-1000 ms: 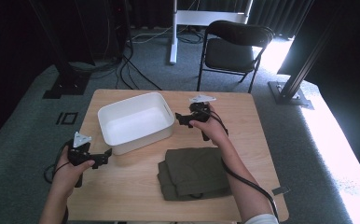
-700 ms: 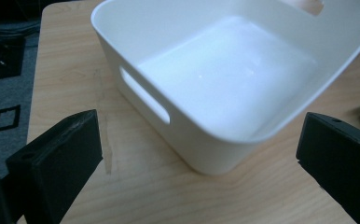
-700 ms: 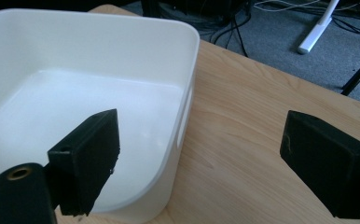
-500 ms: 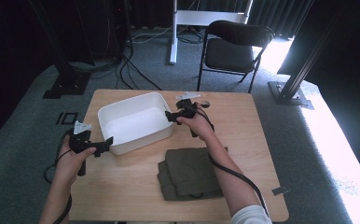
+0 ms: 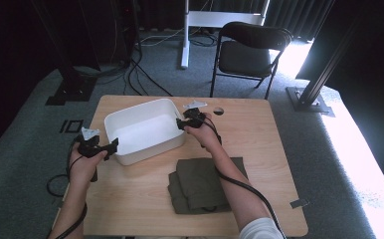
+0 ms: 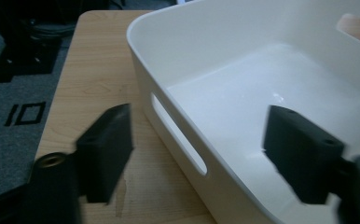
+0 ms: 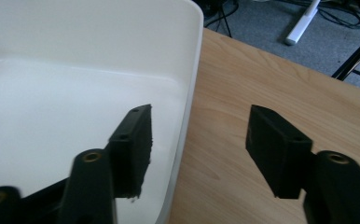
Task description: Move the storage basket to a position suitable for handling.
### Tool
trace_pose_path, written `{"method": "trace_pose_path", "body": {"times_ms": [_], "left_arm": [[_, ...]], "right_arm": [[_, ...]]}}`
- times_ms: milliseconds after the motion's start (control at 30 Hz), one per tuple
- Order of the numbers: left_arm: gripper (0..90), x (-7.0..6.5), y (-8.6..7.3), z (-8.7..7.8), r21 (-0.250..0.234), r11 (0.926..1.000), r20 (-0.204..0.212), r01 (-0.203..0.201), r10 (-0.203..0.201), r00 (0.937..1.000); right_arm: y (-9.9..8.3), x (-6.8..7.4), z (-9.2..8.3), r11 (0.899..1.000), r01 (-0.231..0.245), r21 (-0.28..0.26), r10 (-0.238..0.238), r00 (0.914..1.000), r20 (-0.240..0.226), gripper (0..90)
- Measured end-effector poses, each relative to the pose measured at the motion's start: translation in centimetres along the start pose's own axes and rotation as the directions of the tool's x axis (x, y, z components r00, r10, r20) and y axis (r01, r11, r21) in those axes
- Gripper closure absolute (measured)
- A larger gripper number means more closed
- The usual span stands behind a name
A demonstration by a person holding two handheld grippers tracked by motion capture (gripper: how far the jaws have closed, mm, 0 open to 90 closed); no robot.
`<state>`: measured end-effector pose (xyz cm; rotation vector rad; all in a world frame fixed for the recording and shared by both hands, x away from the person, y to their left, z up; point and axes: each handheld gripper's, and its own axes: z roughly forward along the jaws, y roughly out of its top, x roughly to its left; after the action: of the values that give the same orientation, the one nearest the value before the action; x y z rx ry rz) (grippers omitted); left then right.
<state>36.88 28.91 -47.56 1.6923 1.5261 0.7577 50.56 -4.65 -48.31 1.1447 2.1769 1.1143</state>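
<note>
Currently the left gripper (image 6: 197, 154) is straddling the white bin (image 5: 143, 130) wall at the handle slot (image 6: 178, 134), its jaws just closing, pads not yet pressing. Opposite, the right gripper (image 7: 199, 144) is likewise closing astride the far rim (image 7: 190, 88), unclenched. Beyond the right jaws, folded olive cloth (image 5: 205, 183) is lying on the table (image 5: 259, 124).
</note>
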Motion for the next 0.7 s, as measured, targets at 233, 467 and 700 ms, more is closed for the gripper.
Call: {"method": "trace_pose_path", "body": {"times_ms": [233, 467, 700], "left_arm": [[50.4, -0.1, -0.5, 0.8, 0.011, 0.9997, -0.026, 0.020, -0.020, 0.9995], [65.4, -0.9, -0.5, 1.1, 0.034, 0.9978, -0.015, 0.058, -0.057, 0.9983], [71.6, -2.0, -0.1, 1.5, 0.050, 0.9942, -0.113, 0.095, -0.089, 0.9896]], "right_arm": [[-0.3, 0.3, 0.1, 1.000, 0.013, 0.027, -0.013, 0.9997, 0.021, 57.8], [-0.5, 0.9, 0.0, 0.999, -0.024, 0.044, 0.023, 0.9994, 0.025, 72.7], [-0.6, 2.0, -0.3, 0.998, -0.018, 0.054, 0.015, 0.9976, 0.067, 83.2]]}}
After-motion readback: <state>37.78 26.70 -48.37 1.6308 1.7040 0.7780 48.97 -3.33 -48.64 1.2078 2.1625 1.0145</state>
